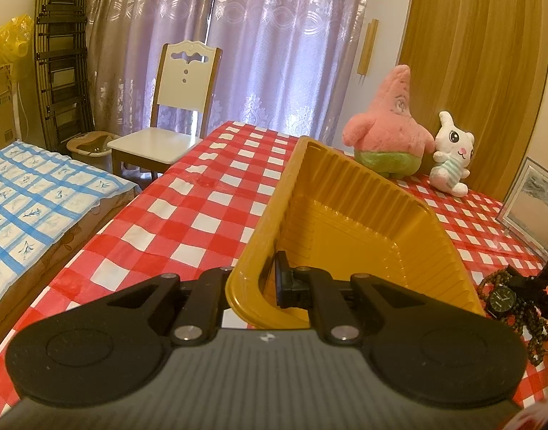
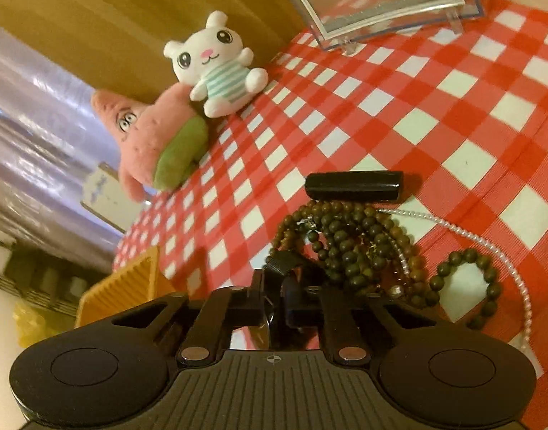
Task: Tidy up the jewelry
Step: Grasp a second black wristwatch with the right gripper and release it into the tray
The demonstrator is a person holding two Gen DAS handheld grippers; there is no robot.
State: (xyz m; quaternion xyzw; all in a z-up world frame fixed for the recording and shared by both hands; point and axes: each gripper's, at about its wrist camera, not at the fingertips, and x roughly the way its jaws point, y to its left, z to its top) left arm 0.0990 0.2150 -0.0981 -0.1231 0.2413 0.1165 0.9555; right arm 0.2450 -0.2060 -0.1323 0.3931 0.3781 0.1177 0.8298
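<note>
My left gripper (image 1: 270, 279) is shut on the near rim of a yellow plastic tray (image 1: 345, 215) and holds it tilted up off the table. A black watch (image 1: 502, 299) lies among brown bead strings (image 1: 532, 326) at the right, where the right gripper (image 1: 546, 279) reaches in. In the right wrist view my right gripper (image 2: 286, 286) is shut on the black watch strap (image 2: 284, 263), beside a heap of brown bead bracelets (image 2: 353, 247), a pearl necklace (image 2: 489, 247) and a black tube (image 2: 354, 185). The tray's corner (image 2: 123, 286) shows at the left.
A red and white checked cloth (image 1: 188, 215) covers the table. A pink star plush (image 1: 388, 132) and a white bunny plush (image 1: 451, 156) stand at the far edge. A clear picture frame (image 2: 378, 0) stands at the right. A chair (image 1: 166, 114) stands beyond the table.
</note>
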